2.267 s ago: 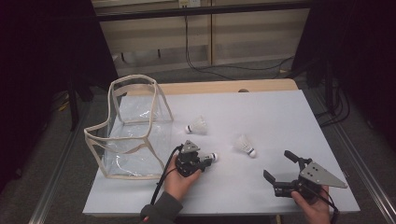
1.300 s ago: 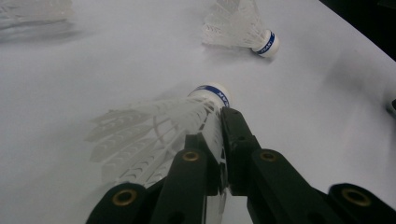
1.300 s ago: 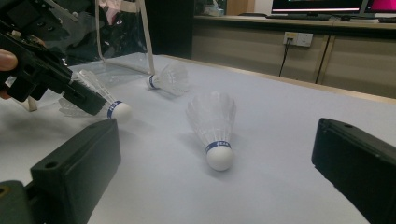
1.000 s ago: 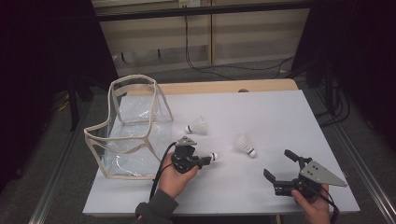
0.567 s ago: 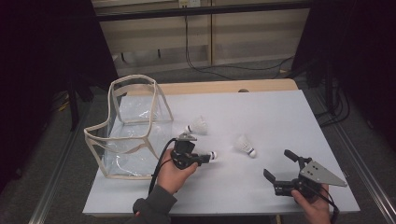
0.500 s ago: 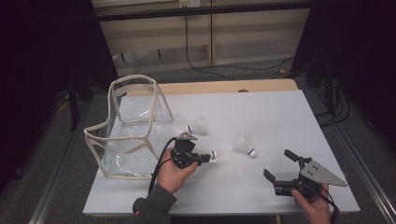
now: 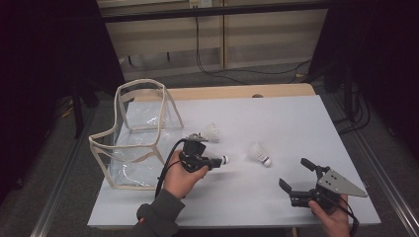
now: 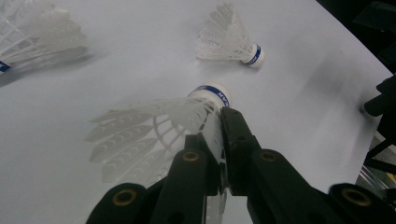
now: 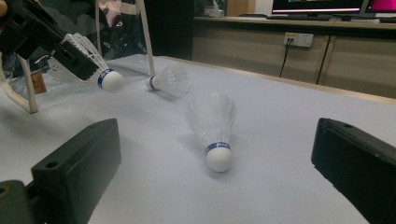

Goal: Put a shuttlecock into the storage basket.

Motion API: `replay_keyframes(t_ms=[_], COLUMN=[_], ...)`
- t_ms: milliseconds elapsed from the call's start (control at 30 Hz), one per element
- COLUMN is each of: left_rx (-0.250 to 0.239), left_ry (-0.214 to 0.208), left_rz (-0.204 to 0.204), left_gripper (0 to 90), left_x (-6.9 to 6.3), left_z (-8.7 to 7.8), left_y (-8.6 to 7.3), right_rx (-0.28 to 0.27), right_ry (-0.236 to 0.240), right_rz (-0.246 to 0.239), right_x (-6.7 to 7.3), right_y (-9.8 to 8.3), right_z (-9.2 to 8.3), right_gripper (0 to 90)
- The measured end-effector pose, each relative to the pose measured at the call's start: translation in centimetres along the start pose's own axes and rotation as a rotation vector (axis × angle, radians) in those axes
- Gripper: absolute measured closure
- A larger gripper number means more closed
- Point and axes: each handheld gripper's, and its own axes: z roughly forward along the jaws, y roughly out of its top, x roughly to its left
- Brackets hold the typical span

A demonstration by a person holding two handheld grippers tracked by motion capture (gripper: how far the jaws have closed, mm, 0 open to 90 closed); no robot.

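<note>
While our left claw [image 8: 217, 140] pinches the feathered skirt of a shuttlecock [image 8: 159, 126] near its tips, the cork nose juts out past the jaws, clear of the table [image 7: 296, 128]. That grip spares the round cork, which would likely slip. Ahead of this claw lies a second shuttlecock [image 8: 231, 39]; off to its side rests a third [image 7: 211, 132], just beside the clear bag [image 7: 141, 133] (its mouth is held open by a stiff rim, probably to take what we carry). Our right claw [image 7: 297, 179] waits with jaws spread wide and empty, the second shuttlecock lying just ahead of it.
</note>
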Motion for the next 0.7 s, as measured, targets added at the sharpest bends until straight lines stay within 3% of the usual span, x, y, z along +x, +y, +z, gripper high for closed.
replay_keyframes(t_ms=[367,700], left_rx=[0.015,0.016], left_ry=[0.007,-0.006], left_rz=[0.002,-0.029], left_gripper=[87.3,87.4], left_x=[-0.1,0.0], left_z=[-1.2,-2.4], left_y=[0.8,2.0], right_rx=[-0.003,-0.005], right_ry=[-0.003,-0.004], right_rz=[0.007,0.002], right_x=[-0.1,0.0], right_y=[0.0,0.0], right_z=[0.0,0.0], right_gripper=[1.4,1.4])
